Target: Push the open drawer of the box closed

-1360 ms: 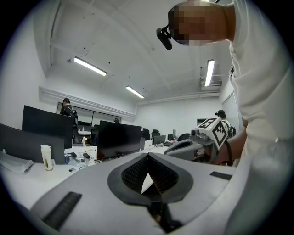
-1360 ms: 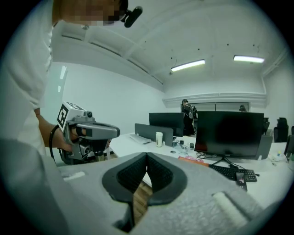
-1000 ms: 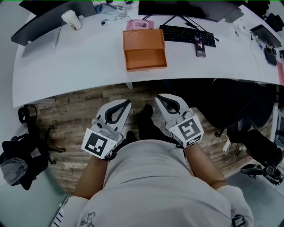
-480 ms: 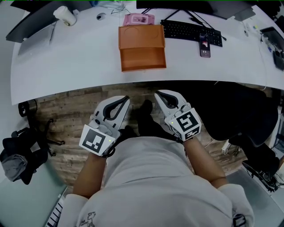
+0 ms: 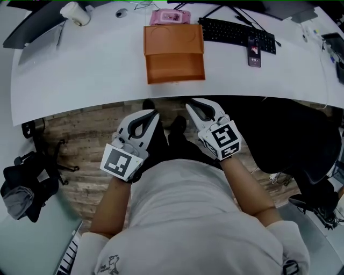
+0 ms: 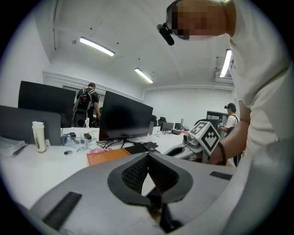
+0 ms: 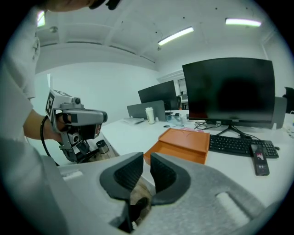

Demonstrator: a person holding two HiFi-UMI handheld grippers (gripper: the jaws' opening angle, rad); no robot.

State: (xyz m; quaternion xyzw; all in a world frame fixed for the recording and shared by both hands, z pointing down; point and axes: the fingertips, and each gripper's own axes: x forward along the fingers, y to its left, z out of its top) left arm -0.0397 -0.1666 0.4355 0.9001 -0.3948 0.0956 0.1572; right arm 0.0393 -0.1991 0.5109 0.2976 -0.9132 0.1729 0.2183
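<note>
An orange box sits on the white desk, and its open drawer sticks out toward me. The right gripper view shows the same box ahead. Both grippers hang below the desk's front edge, over the wooden floor and short of the box. My left gripper is shut, its jaw tips meeting with nothing between them. My right gripper has just been opening. A narrow gap shows between its jaws, and nothing is in it.
Behind the box lie a pink packet, a black keyboard and a phone. A white cup stands at the far left. A black chair is under the desk at right, and a dark bag lies on the floor at left.
Both grippers have moved forward toward the desk's front edge. The box and its drawer have not moved on the desk.
</note>
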